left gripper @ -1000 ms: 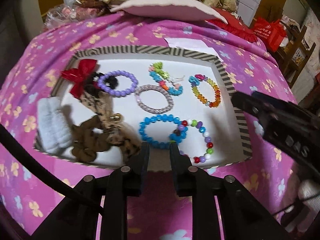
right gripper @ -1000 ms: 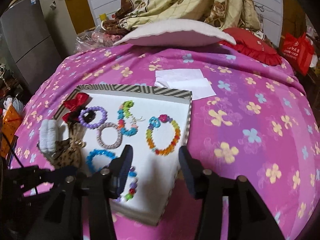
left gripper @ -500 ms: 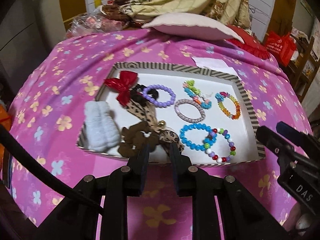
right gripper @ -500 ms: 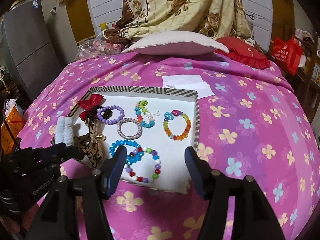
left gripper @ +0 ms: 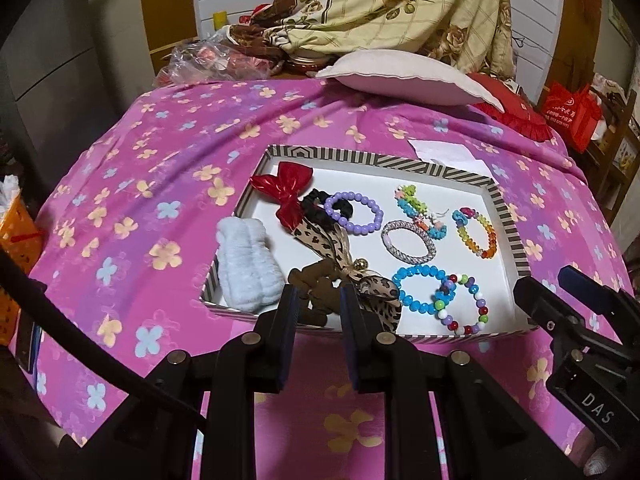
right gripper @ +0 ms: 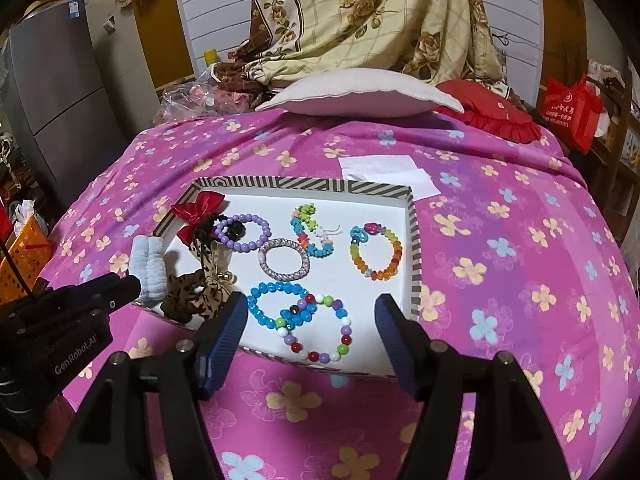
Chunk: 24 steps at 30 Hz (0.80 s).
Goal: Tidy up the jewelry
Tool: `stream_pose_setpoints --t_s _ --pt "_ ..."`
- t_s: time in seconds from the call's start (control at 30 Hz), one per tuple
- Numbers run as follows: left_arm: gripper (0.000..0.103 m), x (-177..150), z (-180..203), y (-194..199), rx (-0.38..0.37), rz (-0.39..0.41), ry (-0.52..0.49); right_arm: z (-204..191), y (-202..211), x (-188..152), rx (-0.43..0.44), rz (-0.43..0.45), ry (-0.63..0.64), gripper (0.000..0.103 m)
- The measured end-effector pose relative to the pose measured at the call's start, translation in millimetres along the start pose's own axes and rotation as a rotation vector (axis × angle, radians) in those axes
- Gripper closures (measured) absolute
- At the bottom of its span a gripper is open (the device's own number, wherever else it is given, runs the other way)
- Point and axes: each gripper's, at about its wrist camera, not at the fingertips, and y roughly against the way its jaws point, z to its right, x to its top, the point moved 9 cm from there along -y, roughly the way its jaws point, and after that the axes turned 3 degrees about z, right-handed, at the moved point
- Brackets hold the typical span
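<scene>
A striped-rim white tray (left gripper: 376, 158) lies on the pink flowered bedspread. It holds a red bow (left gripper: 286, 188), a purple bead bracelet (left gripper: 354, 214), a silver bracelet (left gripper: 408, 242), a blue bead bracelet (right gripper: 260, 292), a multicolour bead bracelet (right gripper: 344, 336), a rainbow bracelet (right gripper: 394, 258), a white fluffy scrunchie (left gripper: 246, 260), a leopard ribbon (left gripper: 320, 240) and a brown scrunchie (left gripper: 316, 280). My left gripper (left gripper: 319, 300) hovers open over the tray's near edge, holding nothing. My right gripper (right gripper: 312, 308) hangs above the near right corner with its jaws opening and nothing between them.
White paper sheets (right gripper: 384, 172) lie just behind the tray. A pale pillow (right gripper: 360, 92), a red cushion (right gripper: 488, 120) and a floral quilt (right gripper: 360, 20) sit at the far end of the bed. An orange basket (right gripper: 24, 256) stands off the left edge.
Both grippers have drawn back and up from the tray, so more of the bed shows. The right jaws have spread wider. The jewelry has not moved.
</scene>
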Motion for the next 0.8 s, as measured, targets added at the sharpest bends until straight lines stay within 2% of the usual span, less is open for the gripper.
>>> stream_pose_setpoints --t_s 0.8 --pt "0.064 4.0 -5.8 3.1 0.011 0.003 -0.004 -7.4 -2.5 1.3 0.008 -0.023 0.025 0.031"
